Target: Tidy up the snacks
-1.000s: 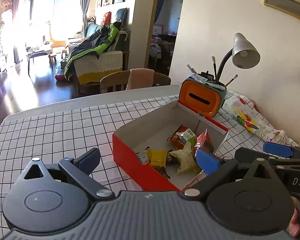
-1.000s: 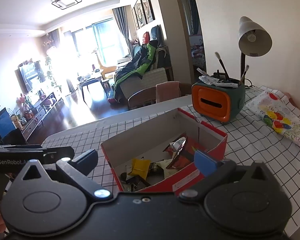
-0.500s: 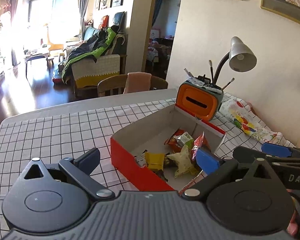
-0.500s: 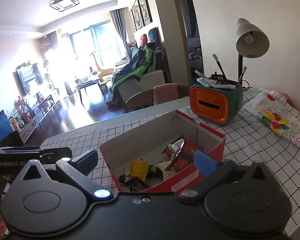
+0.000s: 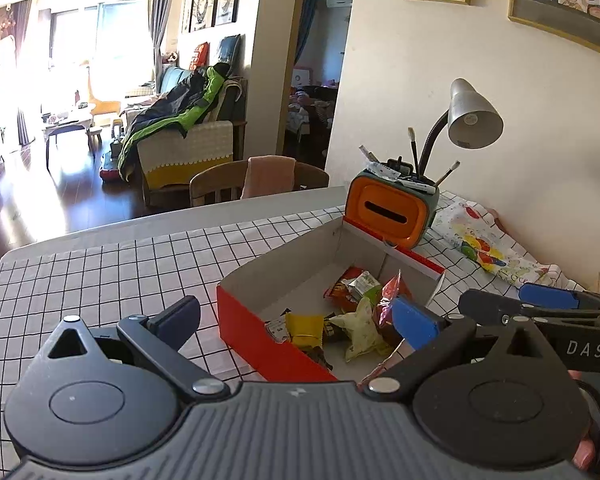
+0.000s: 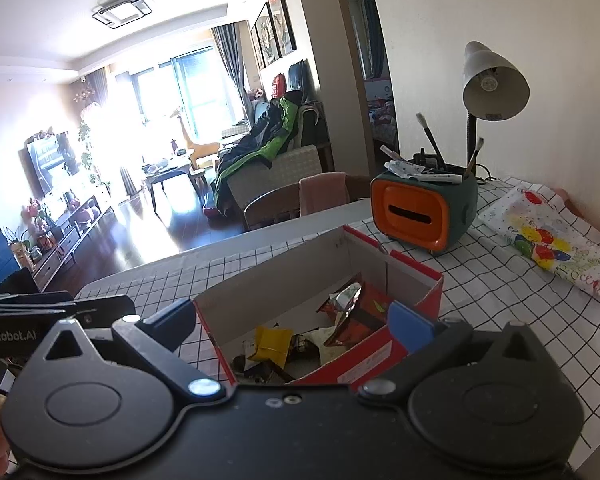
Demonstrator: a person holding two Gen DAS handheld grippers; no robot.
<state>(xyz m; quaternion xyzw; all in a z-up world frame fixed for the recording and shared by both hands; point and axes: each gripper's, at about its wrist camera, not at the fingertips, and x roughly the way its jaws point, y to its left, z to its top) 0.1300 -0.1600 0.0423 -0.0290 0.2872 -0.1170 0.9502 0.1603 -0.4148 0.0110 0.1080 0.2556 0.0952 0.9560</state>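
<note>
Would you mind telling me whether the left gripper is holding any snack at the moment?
No, the left gripper has its jaws spread wide and empty, while the snacks all lie inside the red box.

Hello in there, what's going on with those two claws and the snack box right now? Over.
Left gripper open, empty. Right gripper open, empty. Snacks lying in the red box. Nothing in the way.

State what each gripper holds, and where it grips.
Nothing. The left gripper and right gripper are both open and empty; the snacks lie in the box.
</note>
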